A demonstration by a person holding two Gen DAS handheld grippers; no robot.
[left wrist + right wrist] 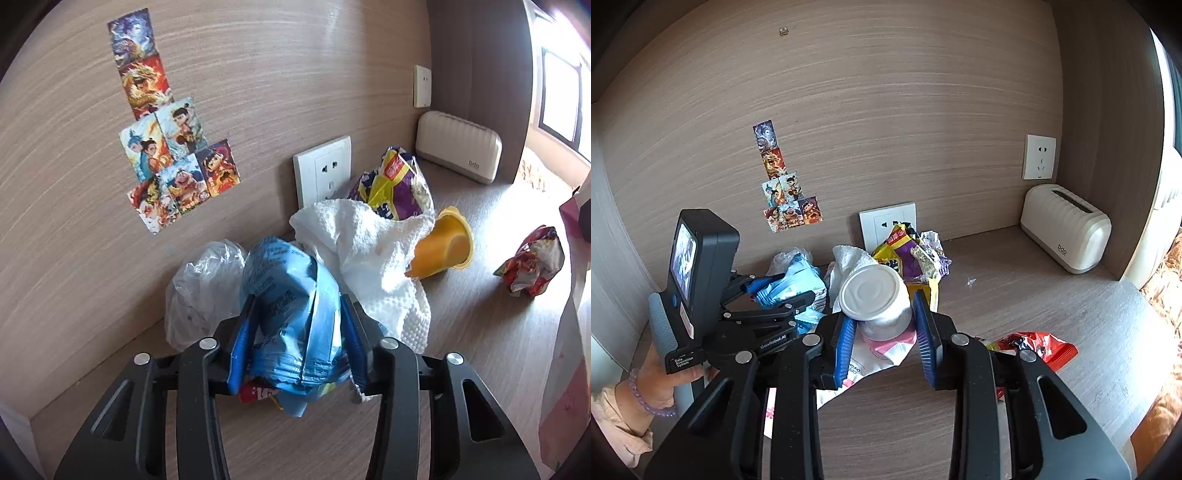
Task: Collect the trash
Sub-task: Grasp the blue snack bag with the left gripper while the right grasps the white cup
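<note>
My left gripper (297, 325) is shut on a crumpled blue snack wrapper (288, 310), which also shows in the right wrist view (792, 284). Behind it lie a clear plastic bag (201, 291), a white paper towel (369, 254), a purple-yellow snack bag (395, 184) and a tipped yellow cup (443, 247). A red wrapper (532, 262) lies apart at the right. My right gripper (886, 328) is shut on a white cup (877, 299) held bottom toward the camera, above a white-pink bag (882, 354).
A wooden back wall carries stickers (177, 166) and a socket (323, 170). A cream tissue box (1065, 229) stands at the back right by a side panel. The red wrapper (1034, 349) lies right of my right gripper. The desk's edge is at the right.
</note>
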